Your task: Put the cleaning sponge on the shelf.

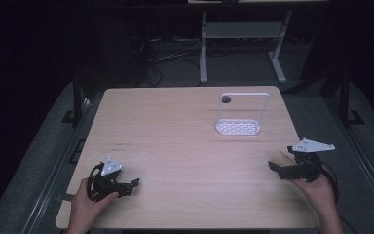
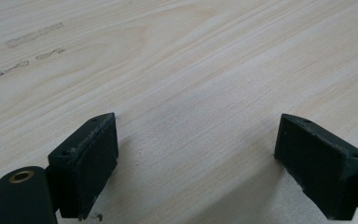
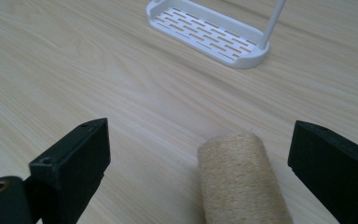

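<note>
1. A dim room surrounds a pale wooden table (image 1: 175, 146); behind it stands a desk frame (image 1: 243, 44) with cables on the dark floor.
2. At the near left, the left gripper (image 1: 126, 186) rests low over bare wood in the person's left hand (image 1: 85, 204). Its jaws stand wide with nothing between them, and it appears to have no part in the work yet.
3. Toward the far right of the table stands a white slotted rack (image 1: 238, 127) with a tall wire loop handle. Its tray is empty.
4. At the near right edge, the right gripper (image 1: 278, 168) is held in the right hand (image 1: 316, 187), jaws wide. A roll of jute twine (image 3: 242, 182) lies on the wood between them, untouched on either side.
5. My judgement: the work is at its start. The roll is lined up but not gripped; closing, lifting and carrying, likely to the rack, all remain.
6. The right gripper view shows the roll's rough wound surface and the gaps beside it; in the high view the roll (image 1: 281, 158) is a small tan patch. The high view shows how well apart roll and rack lie.
</note>
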Tool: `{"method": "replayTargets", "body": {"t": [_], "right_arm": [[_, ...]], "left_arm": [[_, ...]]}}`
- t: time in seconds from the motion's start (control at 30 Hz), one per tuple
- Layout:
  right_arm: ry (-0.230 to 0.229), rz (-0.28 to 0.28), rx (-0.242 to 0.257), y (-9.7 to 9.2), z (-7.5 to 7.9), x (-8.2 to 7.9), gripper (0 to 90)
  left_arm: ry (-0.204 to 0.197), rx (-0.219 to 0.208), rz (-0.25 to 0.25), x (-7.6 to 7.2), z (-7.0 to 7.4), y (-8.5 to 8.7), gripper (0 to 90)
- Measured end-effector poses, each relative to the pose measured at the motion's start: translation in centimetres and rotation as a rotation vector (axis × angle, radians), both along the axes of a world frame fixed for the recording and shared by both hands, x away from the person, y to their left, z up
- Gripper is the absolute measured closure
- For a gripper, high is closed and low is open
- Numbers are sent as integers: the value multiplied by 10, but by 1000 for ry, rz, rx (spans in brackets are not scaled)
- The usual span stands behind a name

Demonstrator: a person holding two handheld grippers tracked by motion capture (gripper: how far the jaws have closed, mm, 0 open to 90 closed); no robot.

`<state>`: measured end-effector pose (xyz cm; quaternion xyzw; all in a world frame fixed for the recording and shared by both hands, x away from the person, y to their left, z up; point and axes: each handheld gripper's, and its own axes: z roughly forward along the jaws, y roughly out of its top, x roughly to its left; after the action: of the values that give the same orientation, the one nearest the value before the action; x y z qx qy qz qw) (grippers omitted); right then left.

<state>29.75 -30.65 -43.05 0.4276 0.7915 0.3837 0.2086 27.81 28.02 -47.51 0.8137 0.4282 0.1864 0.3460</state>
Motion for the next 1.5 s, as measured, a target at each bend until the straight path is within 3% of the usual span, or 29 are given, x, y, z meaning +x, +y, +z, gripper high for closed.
{"method": "replayTargets", "body": {"t": [0.27,0.67,1.0,1.03,1.17,1.5], "right_arm": [[15,9,4,-8,-5,8,54],[59,-29,22,-25,-20,12,61],[106,-33,6,-28,-31,14,74],[119,-19,-2,-28,-33,15,115],[136,-17,-14,-27,-36,15,130],[149,-13,-34,-27,-39,16,175]], "left_arm": [[0,1,0,0,0,0,128],[-1,0,0,0,0,0,128],[0,0,0,0,0,0,128],[-1,1,0,0,0,0,128],[0,0,0,0,0,0,129],[-1,1,0,0,0,0,128]]}}
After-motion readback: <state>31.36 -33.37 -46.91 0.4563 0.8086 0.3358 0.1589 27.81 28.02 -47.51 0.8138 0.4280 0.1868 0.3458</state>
